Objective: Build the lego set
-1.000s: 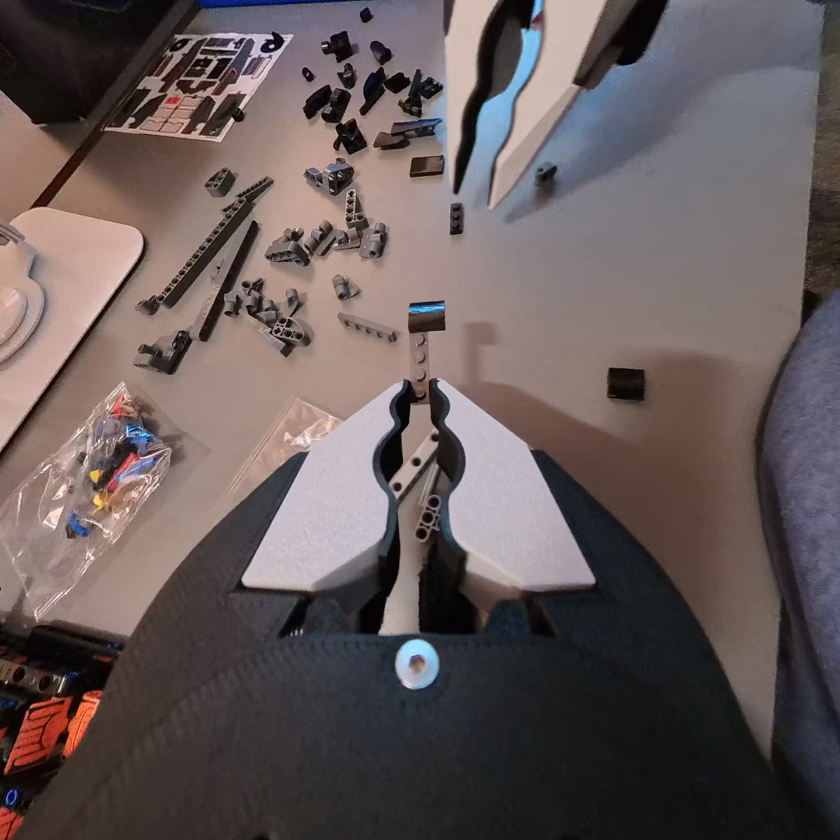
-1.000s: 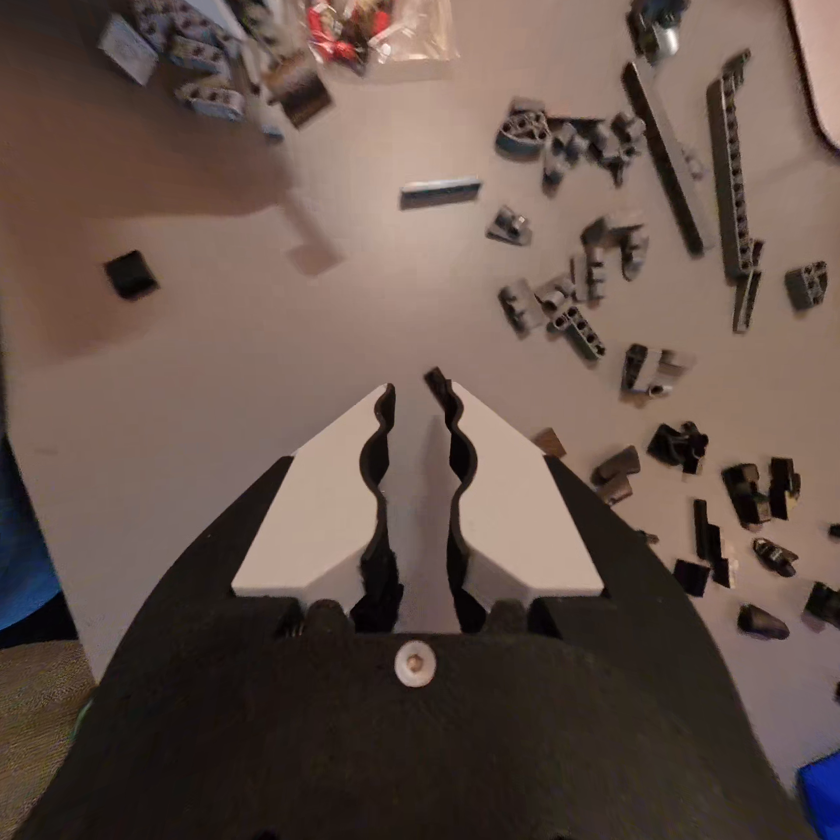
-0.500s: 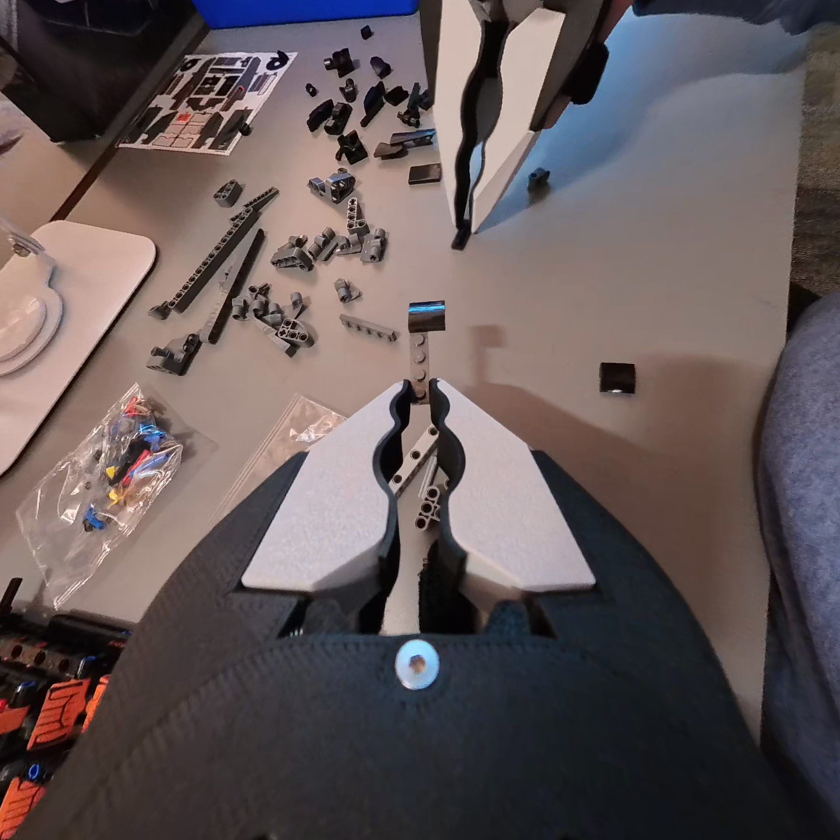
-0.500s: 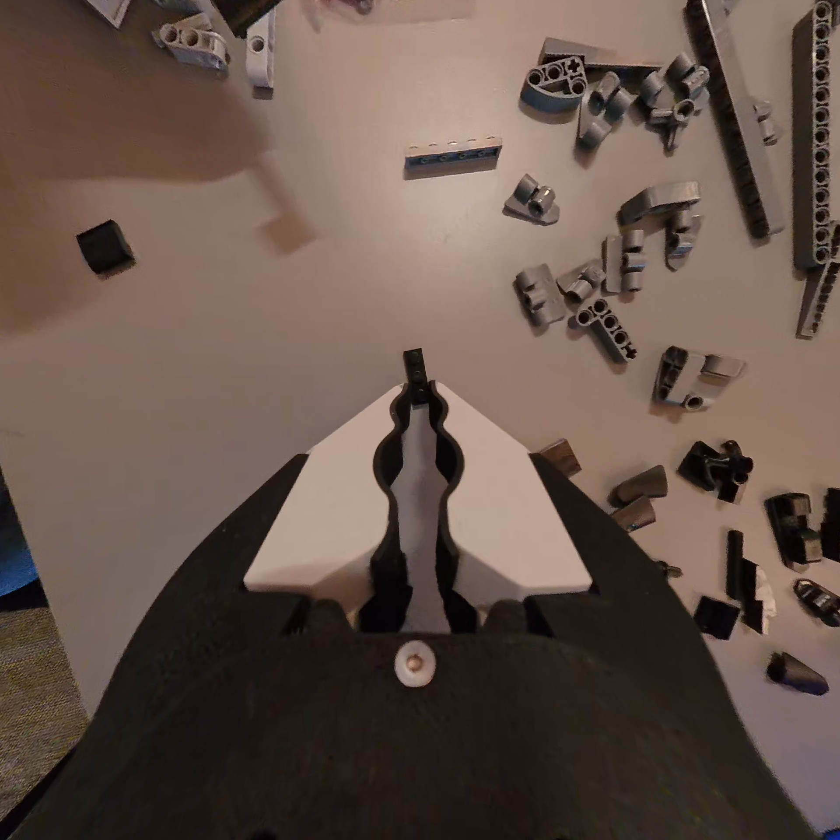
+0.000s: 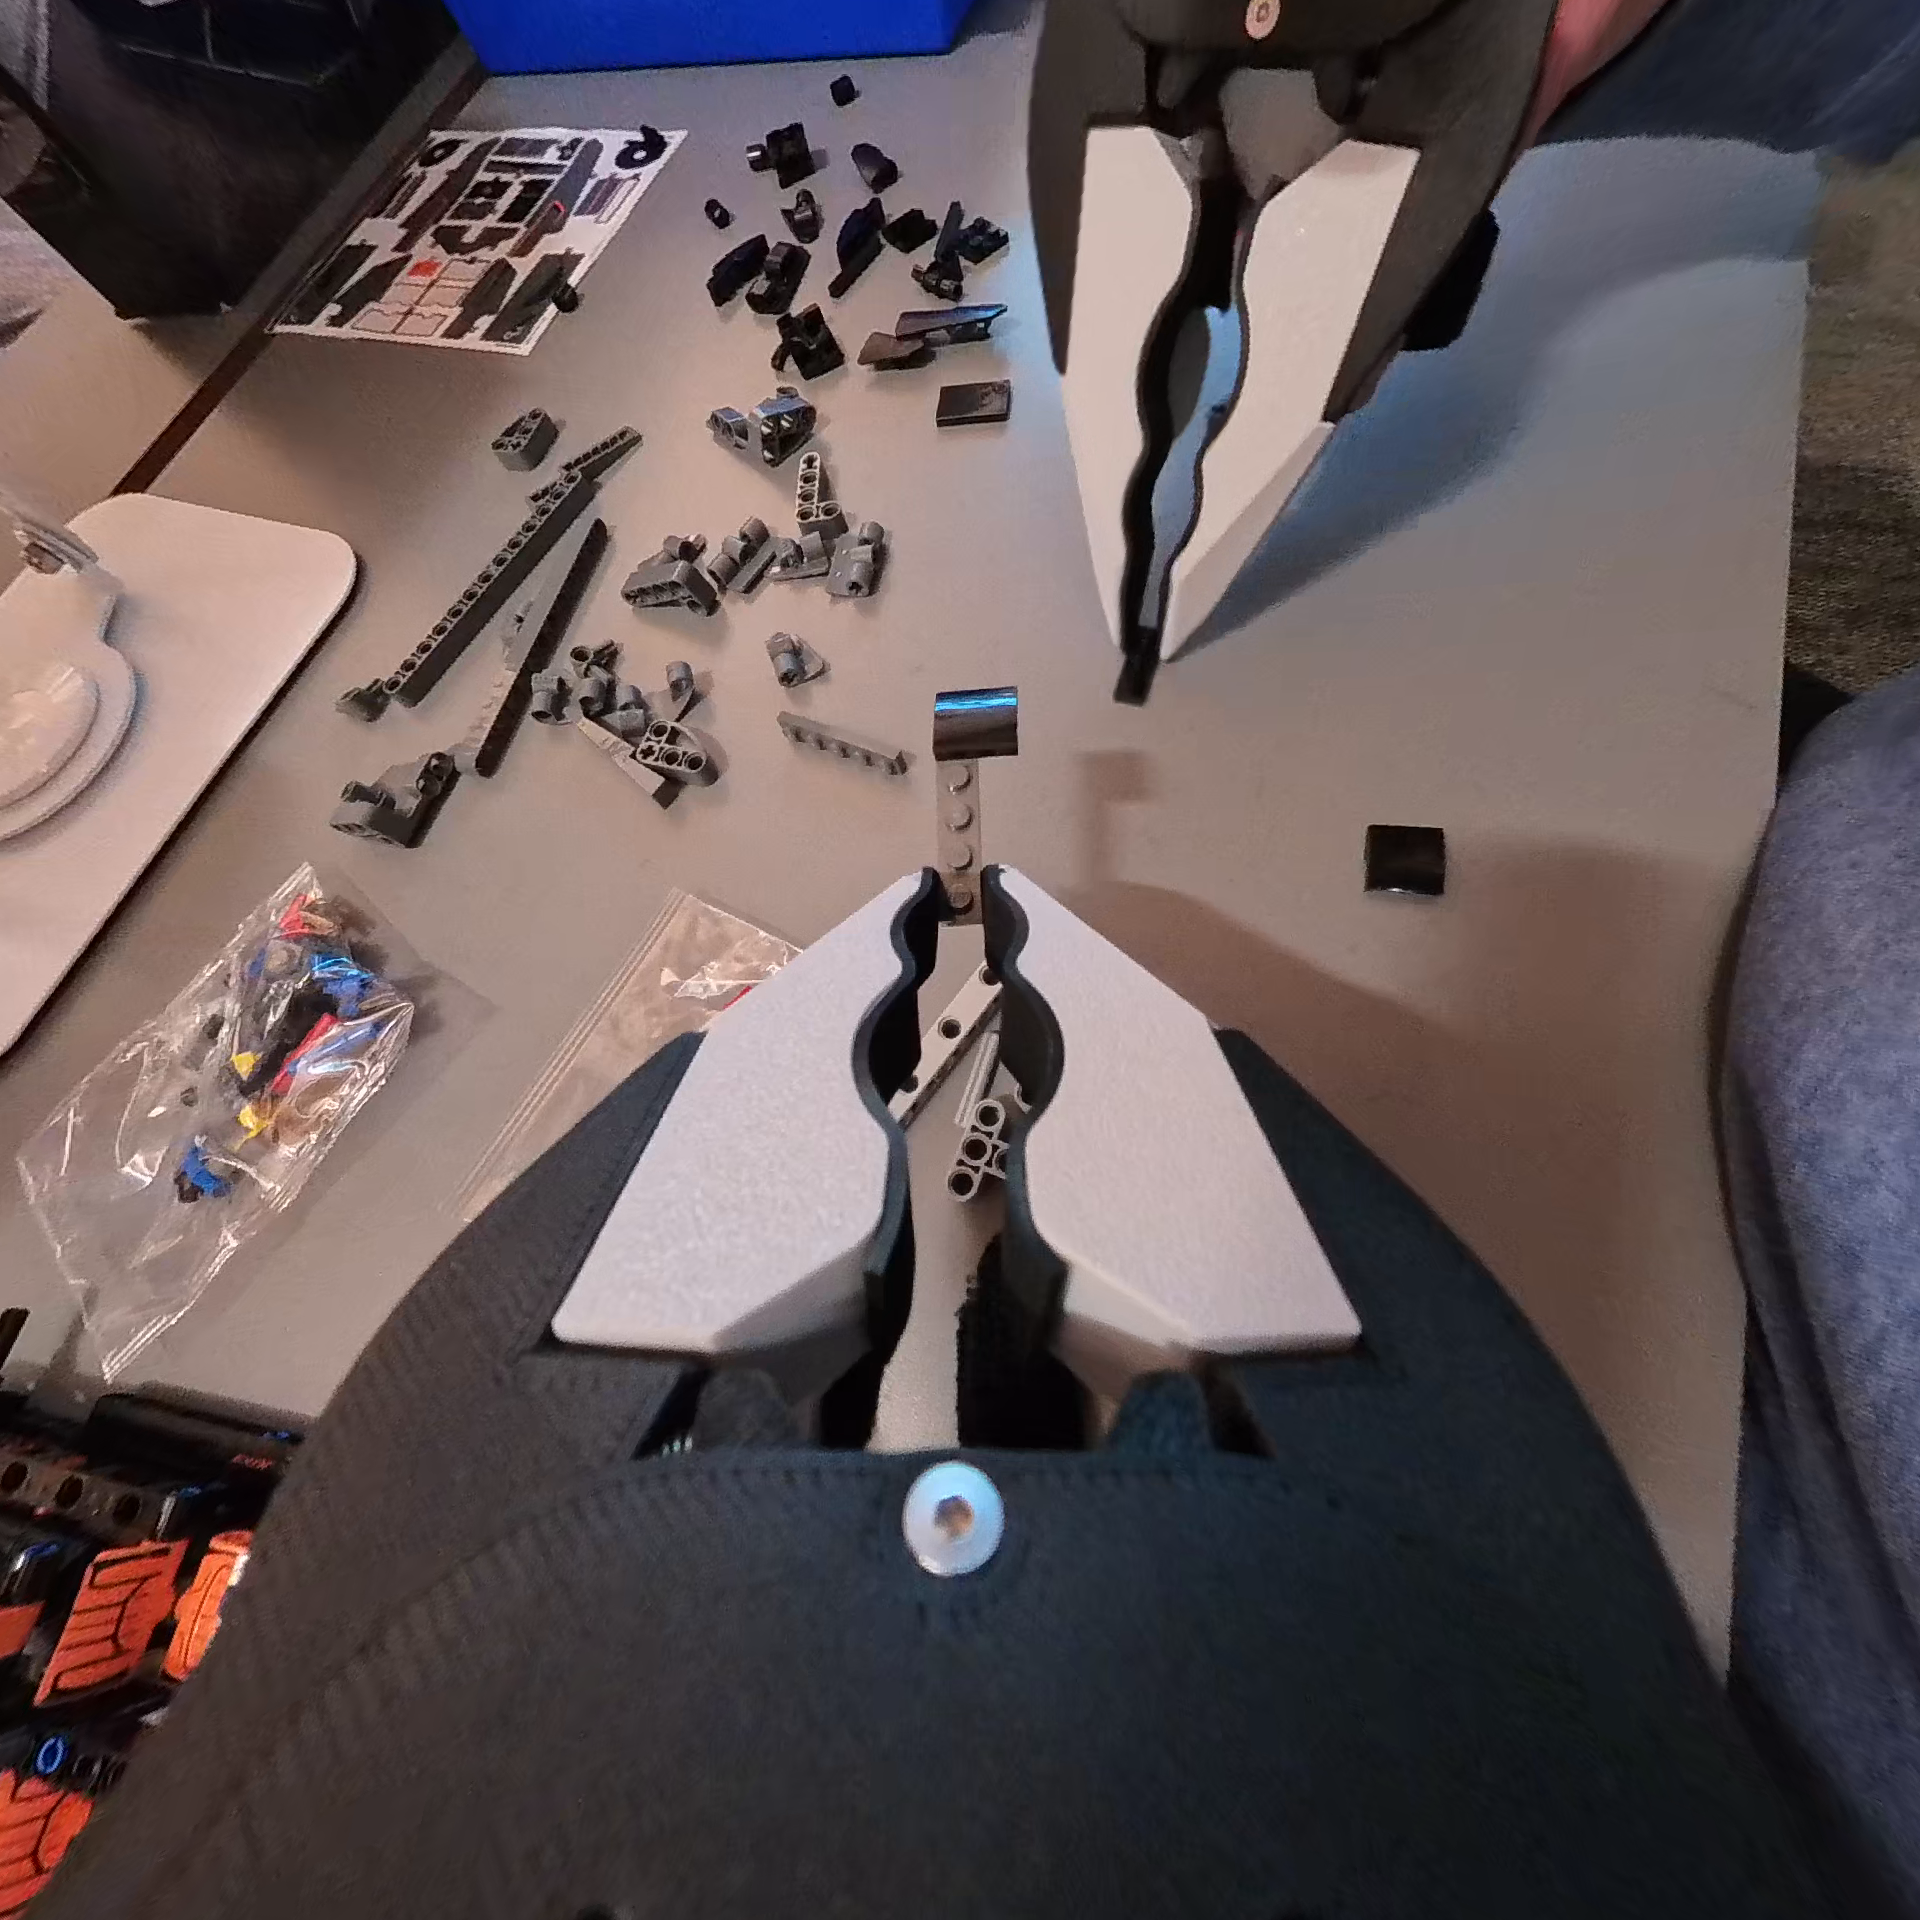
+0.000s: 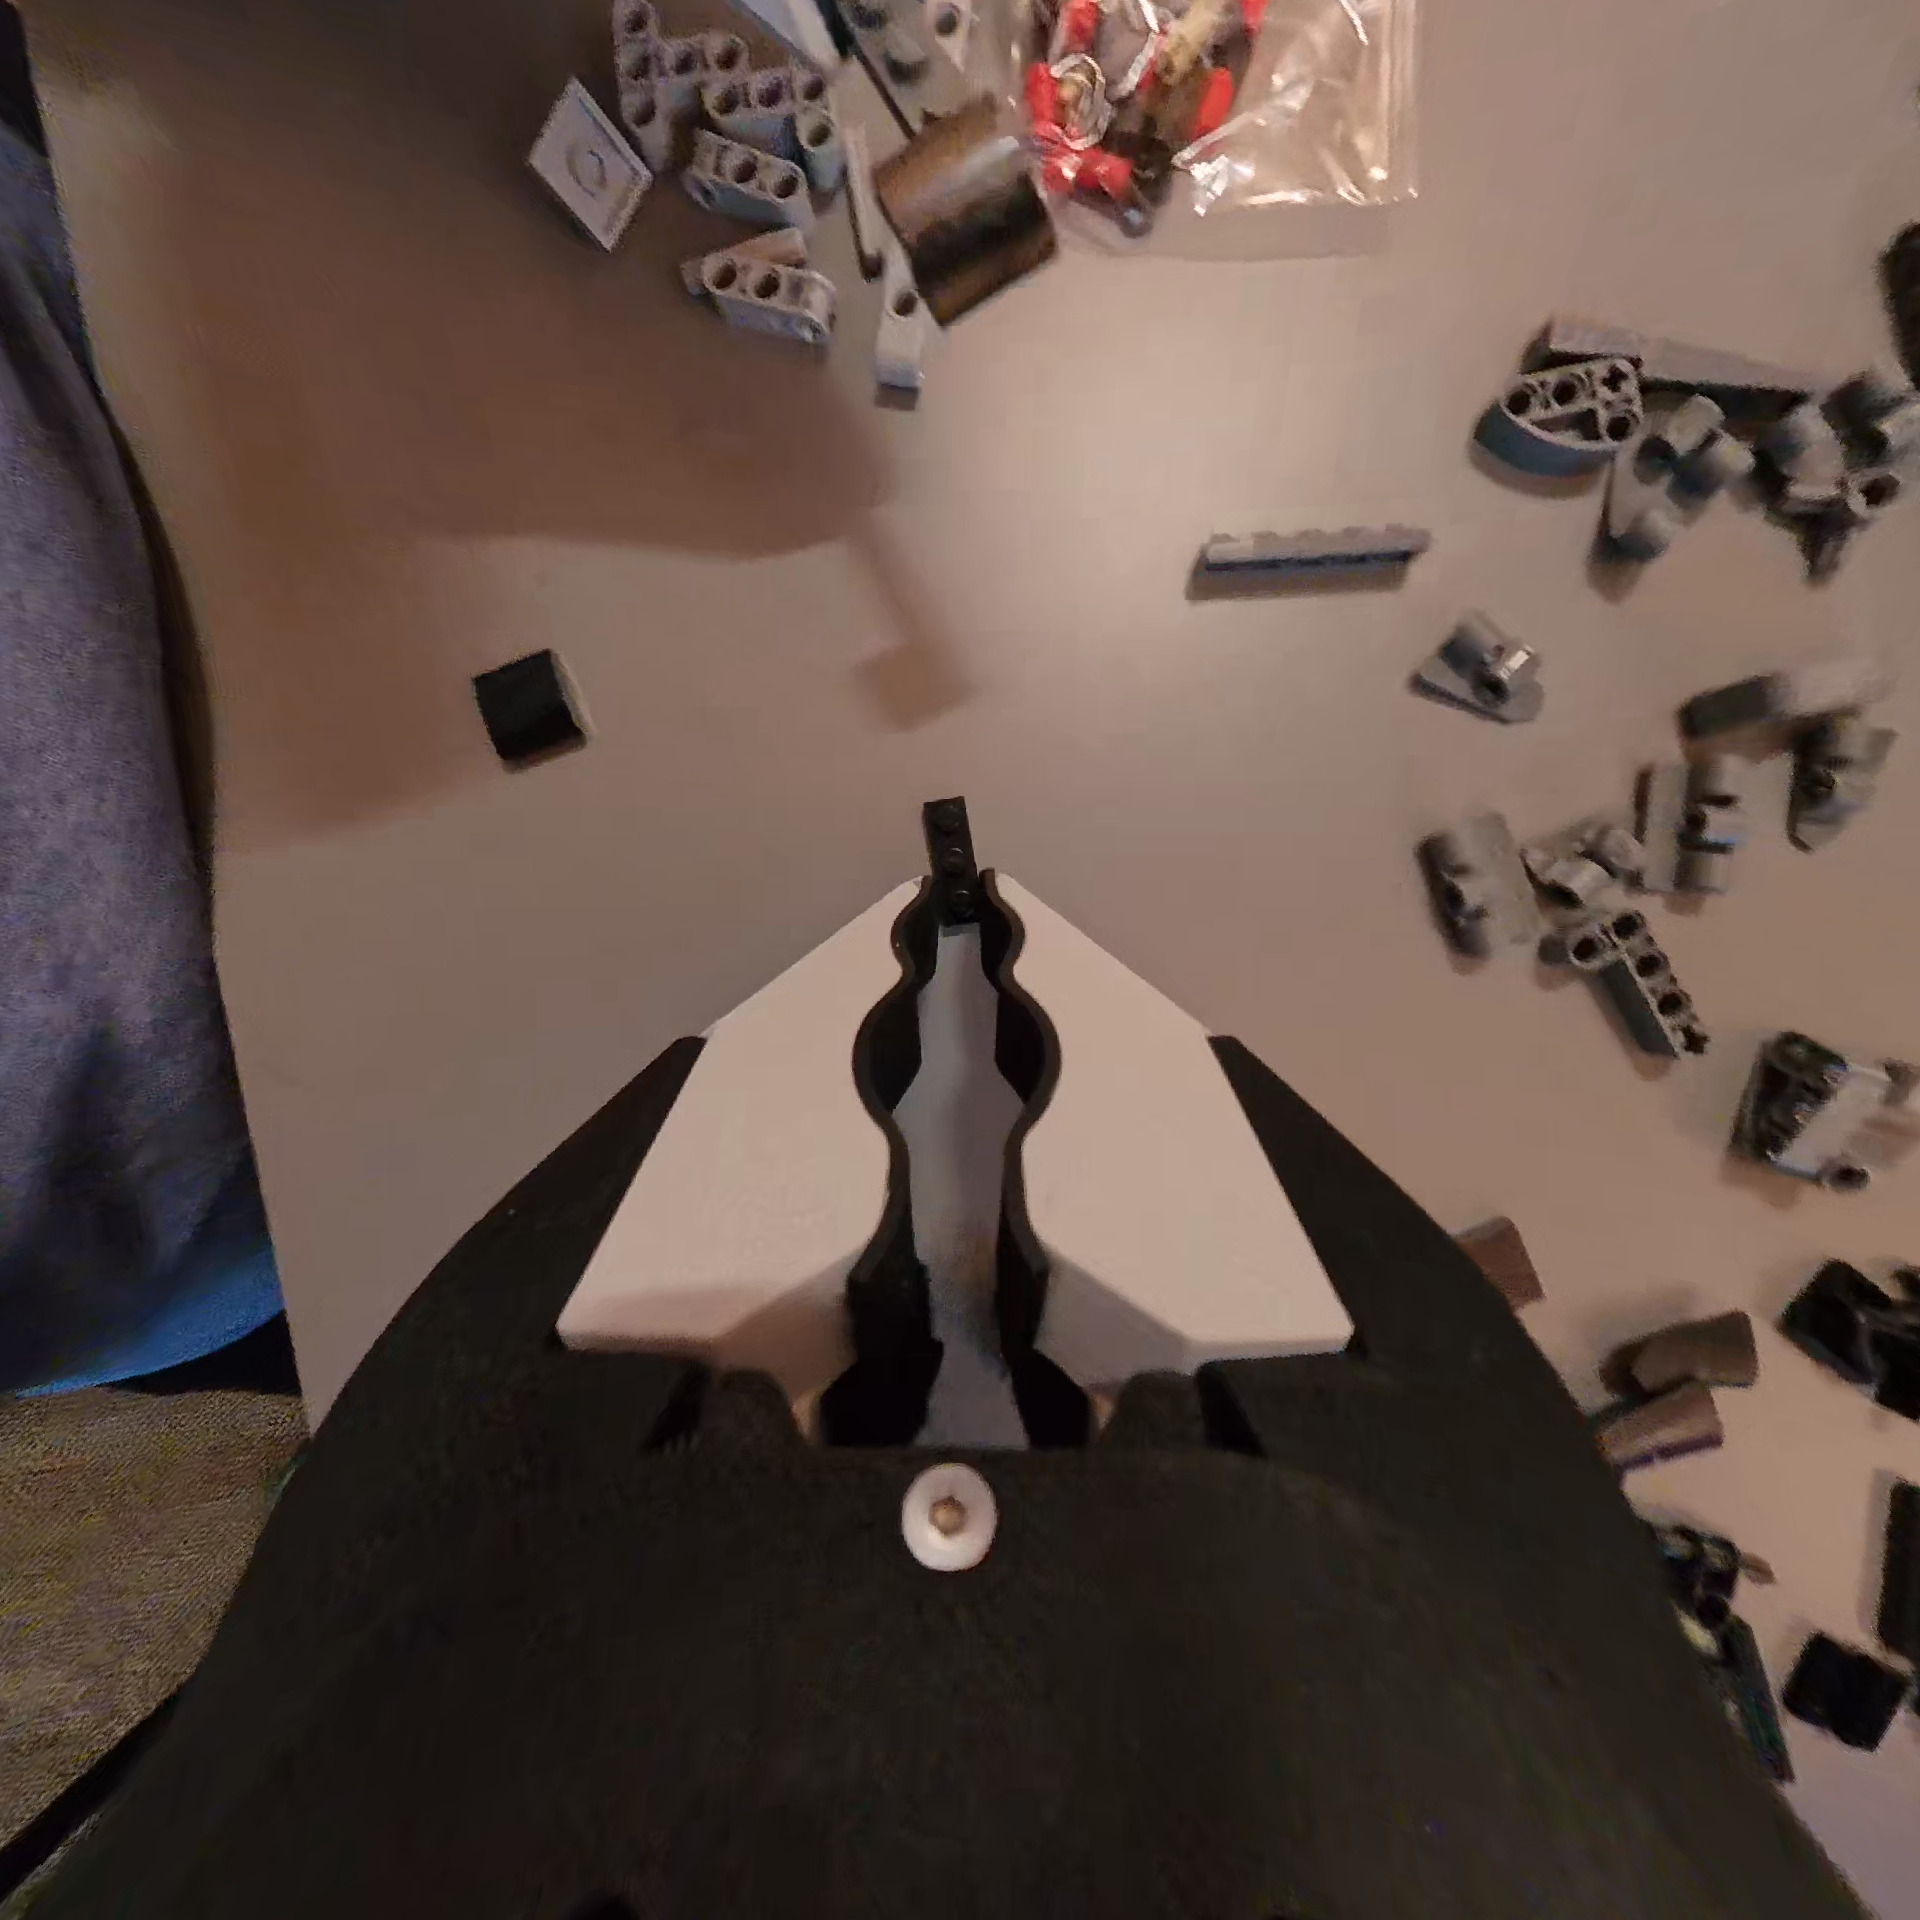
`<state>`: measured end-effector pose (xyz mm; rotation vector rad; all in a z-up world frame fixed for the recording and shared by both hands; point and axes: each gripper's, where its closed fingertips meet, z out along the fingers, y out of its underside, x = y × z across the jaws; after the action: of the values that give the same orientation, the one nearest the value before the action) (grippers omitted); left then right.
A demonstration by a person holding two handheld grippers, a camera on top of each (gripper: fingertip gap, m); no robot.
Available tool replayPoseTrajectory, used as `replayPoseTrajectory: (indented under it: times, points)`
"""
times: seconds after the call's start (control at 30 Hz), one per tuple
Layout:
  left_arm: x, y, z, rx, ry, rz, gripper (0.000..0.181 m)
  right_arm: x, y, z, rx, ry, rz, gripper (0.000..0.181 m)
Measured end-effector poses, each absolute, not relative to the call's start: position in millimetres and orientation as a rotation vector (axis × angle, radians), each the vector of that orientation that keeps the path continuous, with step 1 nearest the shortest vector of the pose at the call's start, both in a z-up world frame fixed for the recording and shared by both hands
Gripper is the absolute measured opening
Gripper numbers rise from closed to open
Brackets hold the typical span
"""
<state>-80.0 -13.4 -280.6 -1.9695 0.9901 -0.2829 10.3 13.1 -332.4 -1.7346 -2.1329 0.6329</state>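
My left gripper [image 5: 961,891] is shut on a narrow grey studded plate [image 5: 958,821] that sticks forward above the table, with a glossy black curved piece [image 5: 975,722] on its far end. My right gripper [image 6: 954,902] is shut on a small black studded plate [image 6: 951,847] and holds it above the table. In the left wrist view the right gripper [image 5: 1141,649] hangs tips-down beyond and right of the grey plate, with the black plate [image 5: 1135,675] at its tips. A loose black square piece [image 5: 1405,858] lies on the table to the right; it also shows in the right wrist view [image 6: 528,704].
Grey and black loose parts [image 5: 748,561] are spread over the grey table [image 5: 1455,623]. A sticker sheet [image 5: 478,239], a bag of coloured parts [image 5: 239,1049], a white pad [image 5: 177,623] and orange-and-black built parts [image 5: 94,1621] lie at the left. A person's blue-clad leg [image 5: 1849,1143] borders the right edge.
My right gripper closed on the small black plate, lifted it off the table and carried it toward the left gripper. My left gripper kept holding the grey plate almost still.
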Motion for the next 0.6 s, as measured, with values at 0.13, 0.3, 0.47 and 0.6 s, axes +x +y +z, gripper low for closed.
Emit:
replayPoseTrajectory:
  times: [0.13,0.3,0.47,0.6]
  points:
    - [-80,-13,-282,-1.974,0.990,-0.286,0.006,1,-2,-332,-1.705,-2.159,0.661,0.013]
    - [-76,-12,-283,-1.981,1.000,-0.288,0.006,4,0,-322,-1.724,-2.095,0.711,0.020]
    - [-57,-9,-288,-1.995,1.045,-0.306,0.006,22,15,-302,-1.760,-1.959,0.779,0.019]
    - [-33,-5,-295,-1.998,1.129,-0.315,0.006,33,20,-300,-1.788,-1.894,0.806,0.017]
